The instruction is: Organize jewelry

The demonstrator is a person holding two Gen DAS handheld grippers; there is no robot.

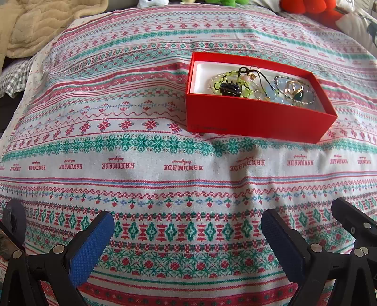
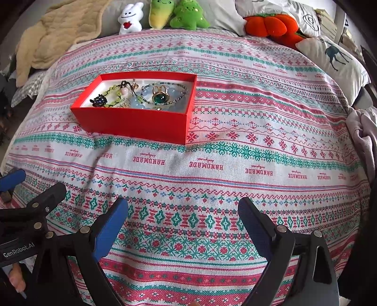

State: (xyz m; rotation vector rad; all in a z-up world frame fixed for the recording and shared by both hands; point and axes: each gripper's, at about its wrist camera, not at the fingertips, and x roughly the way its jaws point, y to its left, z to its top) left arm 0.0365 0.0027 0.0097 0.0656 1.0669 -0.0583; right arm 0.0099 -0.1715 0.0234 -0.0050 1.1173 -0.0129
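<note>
- Left gripper (image 1: 187, 231) spread wide, blue ribbed pads (image 1: 90, 247) far apart, nothing between them; hovering over patterned cloth near its front edge.
- Right gripper (image 2: 183, 221) likewise spread wide and empty, blue-padded fingers (image 2: 109, 231) apart above the same cloth; part of the left gripper (image 2: 33, 207) seen at this view's left edge.
- Under both: white woven cloth with red and green folk-pattern bands and "HANDMADE" lettering (image 1: 146, 164), spread over a bed.
- Farther out on the cloth, well apart from both grippers: open red cardboard box with white lining (image 1: 254, 120), lidless, lying flat.
- Inside the box, heaped together: yellow-green beaded bracelet (image 1: 226, 78), dark oval brooch-like piece (image 1: 229, 89), pale blue round-bead bracelet (image 2: 137, 102), thin grey-green beaded strand (image 2: 181, 94), gold ring with round green stone (image 2: 161, 97), black cord (image 1: 261, 81) across the pile.
- Beyond the cloth: beige quilted blanket (image 2: 59, 30), white plush toy (image 2: 129, 20), two green plush toys (image 2: 179, 15), orange plush pumpkin (image 2: 271, 24), white pillow with teal deer print (image 2: 334, 58).
</note>
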